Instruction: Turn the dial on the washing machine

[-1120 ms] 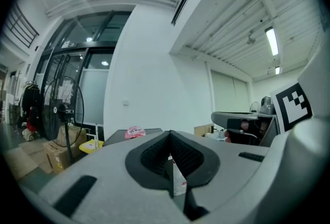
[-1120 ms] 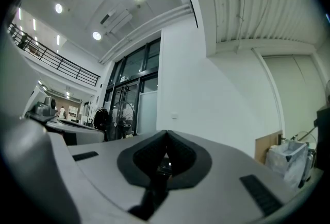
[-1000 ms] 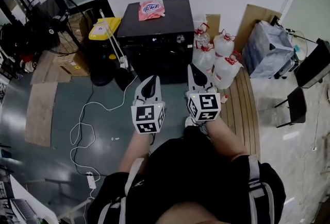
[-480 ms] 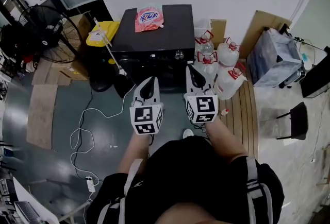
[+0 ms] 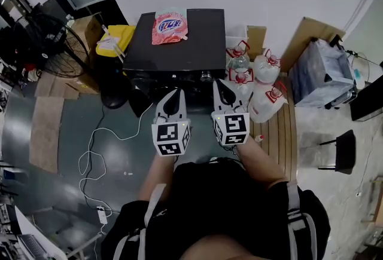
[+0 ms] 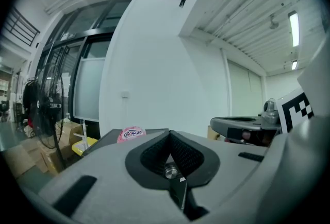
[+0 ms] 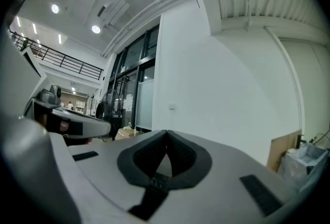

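Washing machine [image 5: 179, 43], black, with its silver dial [image 5: 206, 77] at the front panel's right end and a pink pouch [image 5: 169, 26] lying on top; clear red-capped jugs [image 5: 263, 88] stand just beside it, contents unclear. Left gripper [image 5: 175, 92] and right gripper [image 5: 219, 83] hover before the panel, jaws clenched on nothing, the right near the dial

1 black washing machine [image 5: 179, 43] at upper centre, with 1 dial [image 5: 206, 76] and 1 pink pouch [image 5: 170, 26] on its top. 4 clear water jugs [image 5: 267, 97] right of centre. 1 fan [image 5: 51, 43] at upper left. 2 grippers at centre: left gripper [image 5: 178, 92], right gripper [image 5: 220, 84].
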